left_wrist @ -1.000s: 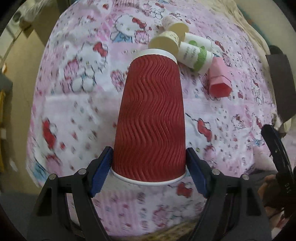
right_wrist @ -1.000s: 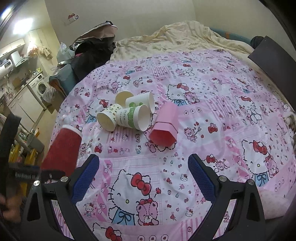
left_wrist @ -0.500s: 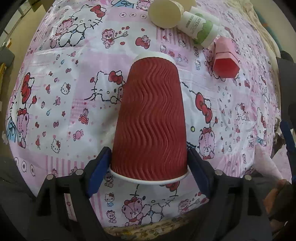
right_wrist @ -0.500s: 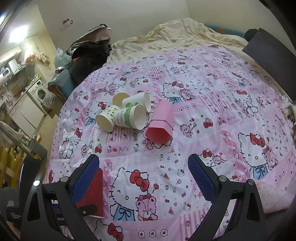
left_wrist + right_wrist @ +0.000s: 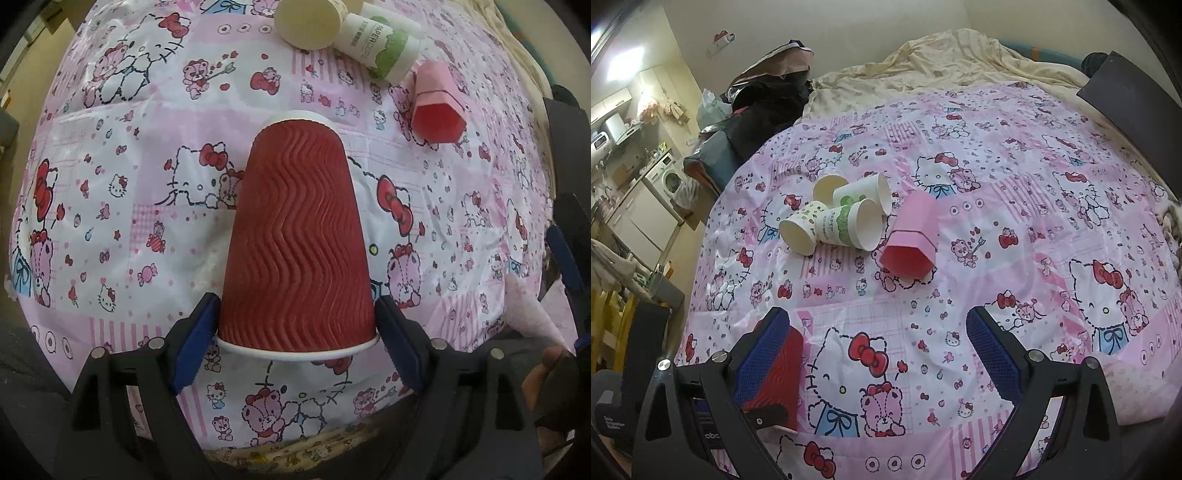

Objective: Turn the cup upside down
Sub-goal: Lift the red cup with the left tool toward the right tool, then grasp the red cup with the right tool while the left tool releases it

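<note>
My left gripper [image 5: 297, 332] is shut on a red ribbed paper cup [image 5: 295, 236], near its white rim. The cup's narrow base points away from me, down toward the pink Hello Kitty bedspread [image 5: 110, 192]. Whether the base touches the cloth I cannot tell. In the right wrist view the same red cup [image 5: 783, 376] shows low at the left, partly behind my right gripper's left finger. My right gripper [image 5: 879, 354] is open and empty above the bedspread's near part.
Several white and green paper cups [image 5: 846, 221] lie on their sides in a cluster mid-bed, with a pink hexagonal cup [image 5: 912, 236] beside them. They also show in the left wrist view [image 5: 376, 44]. A cream blanket [image 5: 942, 59] and dark bags [image 5: 764, 99] lie beyond.
My left gripper has carried the red cup forward over the bed and lowered it toward the cloth. The right gripper has barely moved.
</note>
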`<move>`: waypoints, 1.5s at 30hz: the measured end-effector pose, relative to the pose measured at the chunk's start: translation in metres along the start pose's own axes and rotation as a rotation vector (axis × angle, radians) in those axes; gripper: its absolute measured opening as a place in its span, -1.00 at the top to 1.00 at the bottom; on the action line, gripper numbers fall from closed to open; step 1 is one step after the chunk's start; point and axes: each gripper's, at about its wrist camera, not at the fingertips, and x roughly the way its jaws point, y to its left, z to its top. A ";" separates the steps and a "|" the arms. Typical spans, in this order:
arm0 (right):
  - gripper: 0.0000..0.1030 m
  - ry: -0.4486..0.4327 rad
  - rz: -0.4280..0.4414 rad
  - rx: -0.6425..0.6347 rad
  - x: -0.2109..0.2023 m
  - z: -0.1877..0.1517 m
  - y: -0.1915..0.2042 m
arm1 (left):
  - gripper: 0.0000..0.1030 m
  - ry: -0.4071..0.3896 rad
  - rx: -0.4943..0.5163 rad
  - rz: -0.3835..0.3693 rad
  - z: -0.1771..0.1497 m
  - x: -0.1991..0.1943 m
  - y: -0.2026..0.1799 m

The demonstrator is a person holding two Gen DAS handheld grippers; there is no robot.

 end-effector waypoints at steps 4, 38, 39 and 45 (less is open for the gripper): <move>-0.92 0.003 0.001 0.000 0.001 0.000 0.000 | -0.60 0.009 0.003 -0.011 0.001 -0.001 0.001; -0.91 0.485 0.291 -0.037 0.066 0.022 0.051 | -0.92 -0.220 -0.043 0.025 0.027 -0.072 0.098; -0.91 0.556 0.321 0.009 0.080 0.022 0.053 | -0.92 -0.219 -0.049 0.028 0.028 -0.069 0.102; -0.70 0.778 0.291 0.125 0.148 0.011 0.065 | -0.92 -0.223 -0.031 0.015 0.028 -0.064 0.103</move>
